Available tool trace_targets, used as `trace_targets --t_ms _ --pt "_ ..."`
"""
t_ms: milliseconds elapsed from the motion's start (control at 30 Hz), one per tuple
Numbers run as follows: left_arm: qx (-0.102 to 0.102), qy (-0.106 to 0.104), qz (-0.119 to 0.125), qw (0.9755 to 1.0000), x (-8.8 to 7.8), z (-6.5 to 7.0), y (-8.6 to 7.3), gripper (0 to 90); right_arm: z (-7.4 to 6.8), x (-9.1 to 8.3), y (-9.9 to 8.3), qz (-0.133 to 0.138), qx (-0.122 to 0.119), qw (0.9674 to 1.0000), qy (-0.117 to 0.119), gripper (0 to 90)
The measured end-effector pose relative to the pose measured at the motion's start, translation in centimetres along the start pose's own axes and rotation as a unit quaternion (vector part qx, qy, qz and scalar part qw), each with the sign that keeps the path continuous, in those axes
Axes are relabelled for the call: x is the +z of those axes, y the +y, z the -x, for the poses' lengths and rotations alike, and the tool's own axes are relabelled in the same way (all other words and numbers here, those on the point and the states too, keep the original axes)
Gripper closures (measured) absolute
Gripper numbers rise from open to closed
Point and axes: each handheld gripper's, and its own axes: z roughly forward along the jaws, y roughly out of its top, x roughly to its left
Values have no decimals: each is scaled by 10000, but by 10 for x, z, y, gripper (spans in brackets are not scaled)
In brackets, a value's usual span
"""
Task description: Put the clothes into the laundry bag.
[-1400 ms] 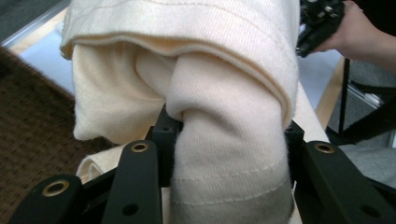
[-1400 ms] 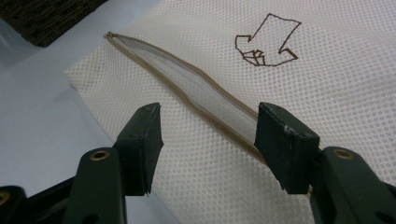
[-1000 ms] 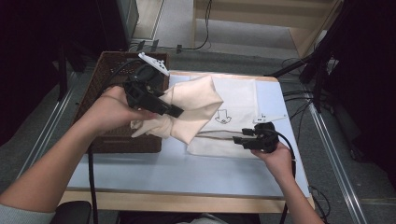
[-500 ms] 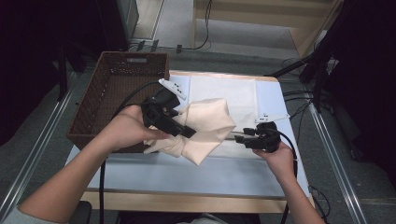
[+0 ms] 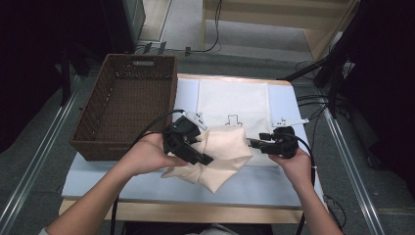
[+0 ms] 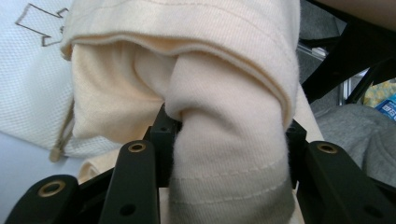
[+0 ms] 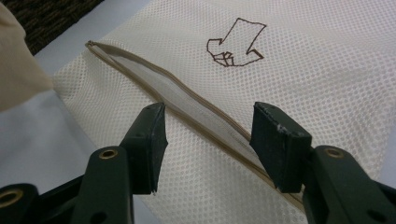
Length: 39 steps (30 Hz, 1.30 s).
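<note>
No words or numbers can be read; a brown outline drawing (image 7: pixel 236 43) stands on the white mesh laundry bag (image 7: pixel 317 70).

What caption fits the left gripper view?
Left gripper clamps a bunched cream garment above the white mesh laundry bag.

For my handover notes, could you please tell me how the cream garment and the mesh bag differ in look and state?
The cream garment is bunched thick, opaque knit; the mesh bag lies flat and is thin netting with fine holes. The garment is clamped in the left gripper, while the right gripper stands open over the bag's zipper without pinching it. The bag bears a brown outline drawing; the garment is plain. Both are pale fabric.
</note>
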Motion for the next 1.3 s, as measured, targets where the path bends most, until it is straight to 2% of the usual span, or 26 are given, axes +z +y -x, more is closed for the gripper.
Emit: trace_targets --t_ms 67,100,167,233,367,433,467,500,533,667,700,800,833,867,967,1000,1133,1233,1300 --pt "11 -31 11 10000 4 1 -1 557 0 0 0 -1 -9 10000 -14 463" --pt "9 -86 -40 10000 14 3 -3 557 1 1 -1 3 -9 10000 -16 466" --pt "25 -64 -66 10000 18 4 -4 557 1 1 -1 0 -24 10000 -19 467" --pt "110 17 -147 9998 33 7 -8 558 3 0 -2 6 -19 10000 -58 471" --pt "142 -7 -153 9998 43 6 -11 557 7 -2 -2 70 -4 9999 -141 475" --pt "36 -86 -161 9998 55 1 -16 556 8 -3 -3 93 14 9998 -179 475" --pt "36 -86 -161 9998 55 1 -16 556 8 -3 -3 93 14 9998 -179 475" --pt "-63 -104 -172 9998 63 -3 -19 555 9 -3 -3 127 3 9997 -185 475" --pt "-63 -104 -172 9998 63 -3 -19 554 9 -3 -3 122 18 9997 -192 475" --pt "-184 71 -258 9995 79 -7 -24 553 9 -2 -3 105 -5 9998 -183 475" --pt "-183 192 -355 9990 86 -8 -26 551 8 0 -3 86 -13 9998 -169 475" --pt "-215 242 -348 9989 92 -11 -30 548 6 2 -1 54 -54 9999 -142 476" --pt "-280 235 -301 9989 94 -13 -32 547 5 4 -1 54 -91 9999 -133 476" --pt "-434 210 -209 9986 96 -17 -34 546 5 5 0 25 -95 9999 -125 476" --pt "-512 227 -193 9982 98 -20 -36 542 4 8 1 -22 -136 9998 -114 472" --pt "-559 309 -206 9977 101 -22 -39 539 3 11 2 -65 -153 9998 -111 468" --pt "-675 261 -188 9972 106 -25 -43 528 1 19 4 -180 -158 9997 -81 468" --pt "-776 288 -163 9964 111 -28 -48 516 -2 27 7 -242 -287 9992 -137 465" --pt "-816 228 -55 9964 112 -31 -51 510 -3 33 9 -301 -413 9985 -179 458"
